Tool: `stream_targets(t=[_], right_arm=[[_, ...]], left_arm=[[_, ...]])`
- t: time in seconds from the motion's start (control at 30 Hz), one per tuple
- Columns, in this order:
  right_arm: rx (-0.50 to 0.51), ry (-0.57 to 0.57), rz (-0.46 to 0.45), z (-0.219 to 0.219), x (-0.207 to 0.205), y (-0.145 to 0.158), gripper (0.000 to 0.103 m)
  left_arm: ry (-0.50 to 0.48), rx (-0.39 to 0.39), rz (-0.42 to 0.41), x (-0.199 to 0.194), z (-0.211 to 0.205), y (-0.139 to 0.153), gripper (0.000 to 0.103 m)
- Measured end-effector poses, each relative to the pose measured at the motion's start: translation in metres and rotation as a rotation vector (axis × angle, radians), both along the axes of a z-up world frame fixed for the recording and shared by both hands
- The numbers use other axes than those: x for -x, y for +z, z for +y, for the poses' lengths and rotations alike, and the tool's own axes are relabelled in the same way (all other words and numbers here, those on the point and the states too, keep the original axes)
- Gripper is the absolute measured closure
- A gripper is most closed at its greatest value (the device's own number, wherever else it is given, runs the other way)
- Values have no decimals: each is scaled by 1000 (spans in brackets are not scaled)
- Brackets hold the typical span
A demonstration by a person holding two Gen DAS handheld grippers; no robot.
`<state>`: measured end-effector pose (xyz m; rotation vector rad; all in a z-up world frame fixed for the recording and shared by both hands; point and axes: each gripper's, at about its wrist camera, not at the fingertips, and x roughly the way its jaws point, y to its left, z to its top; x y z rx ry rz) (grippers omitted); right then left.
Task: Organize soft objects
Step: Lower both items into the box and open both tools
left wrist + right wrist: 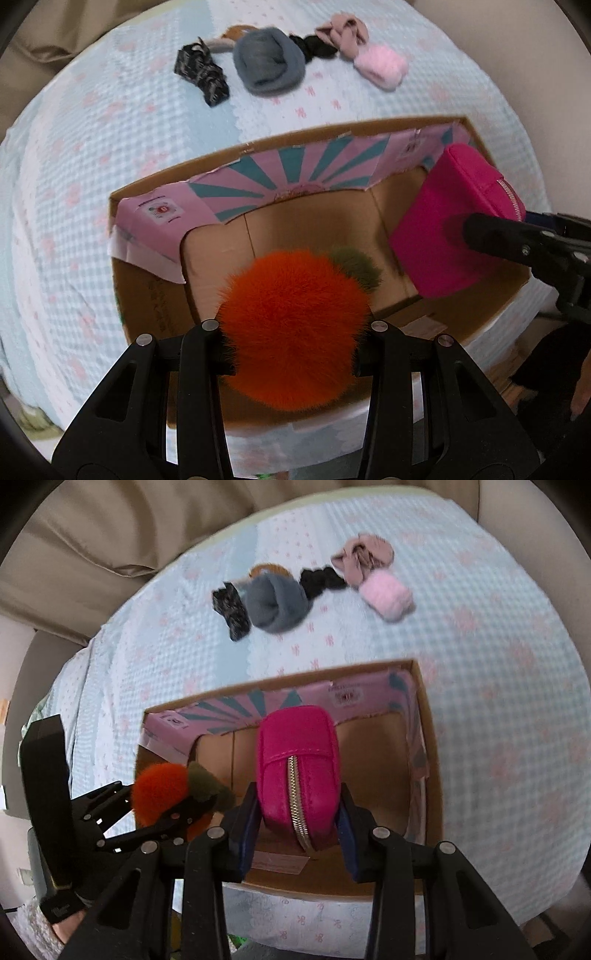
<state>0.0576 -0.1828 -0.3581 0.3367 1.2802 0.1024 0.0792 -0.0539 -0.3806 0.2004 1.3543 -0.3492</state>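
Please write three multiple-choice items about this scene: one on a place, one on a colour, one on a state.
1. Where does the grey knitted hat lie?
A. in the box
B. on the bedspread beyond the box
C. in a gripper

2. What colour is the zip pouch?
A. magenta pink
B. blue
C. yellow

3. What does the left hand-held gripper do?
A. stands open and empty
B. is shut on the orange pompom
C. holds the pouch

Answers: 1 B, the hat rests on the bedspread past the cardboard box; 2 A, seen in both views; 3 B, its fingers press the fur.
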Motion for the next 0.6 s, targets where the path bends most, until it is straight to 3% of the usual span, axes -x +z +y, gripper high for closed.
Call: stream_targets(t=[0.1, 0.13, 0.17, 0.23, 0.3, 0.37, 0.4, 0.43, 0.6], right_arm=[[-21, -18, 45, -2, -5, -13, 68], [-23, -18, 55, -2, -7, -16, 68], [-23, -12, 66, -1, -9, -18, 68], [-3, 14, 79, 3, -12, -21, 66], [9, 14, 92, 5, -13, -22, 55], [-8, -8, 101, 3, -11, -23, 14], [-28, -20, 98, 1, -9, -24, 6], [-46, -38, 94, -2, -7, -25, 1], [-76, -84, 63, -4, -2, -26, 1]], left_arm=[[-34, -30, 6, -2, -3, -8, 66], [-47, -39, 3, -3, -4, -11, 54], [-58, -46, -10, -5, -5, -12, 30], [-88, -67, -35, -5, -9, -13, 1], [-111, -69, -59, -3, -10, -12, 0], [-130, -72, -70, 0, -9, -10, 0], [-140, -84, -72, 2, -8, -10, 0], [-146, -92, -72, 3, -7, -10, 0], [-131, -71, -45, 3, 2, -11, 0]])
